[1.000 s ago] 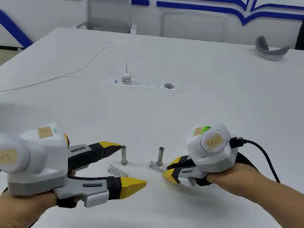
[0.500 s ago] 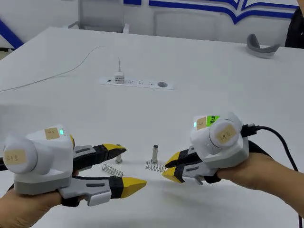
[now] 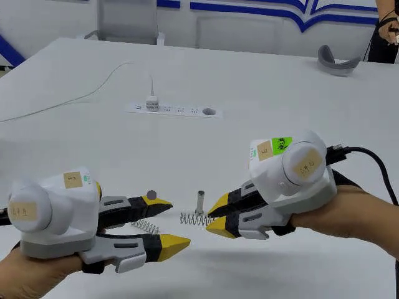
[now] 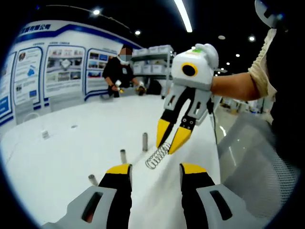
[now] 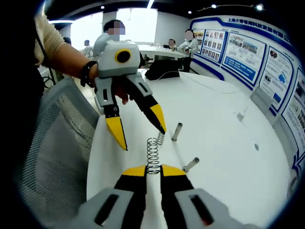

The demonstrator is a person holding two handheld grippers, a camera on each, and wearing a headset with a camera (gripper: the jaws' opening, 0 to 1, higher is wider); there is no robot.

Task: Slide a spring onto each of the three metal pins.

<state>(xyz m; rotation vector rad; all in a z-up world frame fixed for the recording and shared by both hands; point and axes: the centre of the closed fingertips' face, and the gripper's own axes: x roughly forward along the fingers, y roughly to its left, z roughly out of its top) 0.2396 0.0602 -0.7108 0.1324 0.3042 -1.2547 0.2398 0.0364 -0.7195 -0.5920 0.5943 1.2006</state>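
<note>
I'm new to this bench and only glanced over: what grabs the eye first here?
The right gripper pinches one end of a spring, near an upright metal pin mid-table. The left gripper gapes open at lower left, a second spring lying on the table by its jaws.

held spring (image 3: 196,218) silver coil, level, end pinched in right gripper (image 3: 213,224) | loose spring (image 3: 146,226) lying flat | three pins (image 4: 145,141) short, steel, all bare
</note>
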